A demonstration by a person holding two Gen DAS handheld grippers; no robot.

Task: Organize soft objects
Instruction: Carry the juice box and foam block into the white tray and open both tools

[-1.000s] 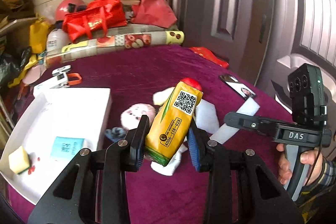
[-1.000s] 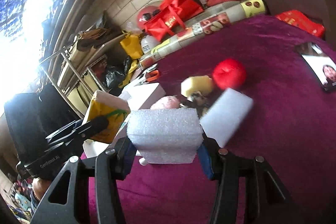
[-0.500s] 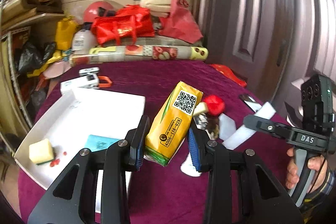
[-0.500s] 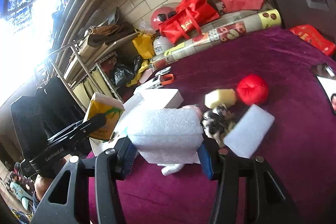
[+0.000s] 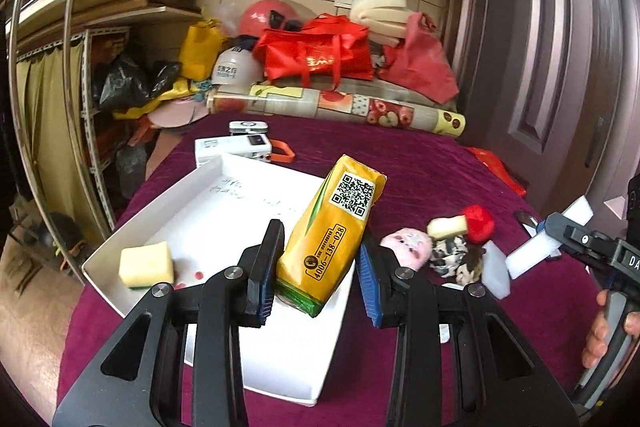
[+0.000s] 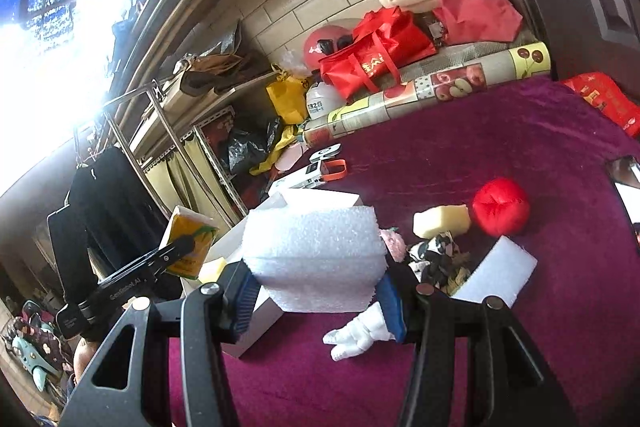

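- while carrying, mid-step: left tool point(image 5: 320, 277) clamped on yellow pack point(image 5: 332, 239) above white tray point(image 5: 168, 211) at the counter's left edge; right tool point(image 6: 316, 293) clamped on white foam block point(image 6: 316, 259).
- next, probably: lower pack into tray, then release.
- readable: "4006-138-028" and a qr code on pack; "das" on right tool.
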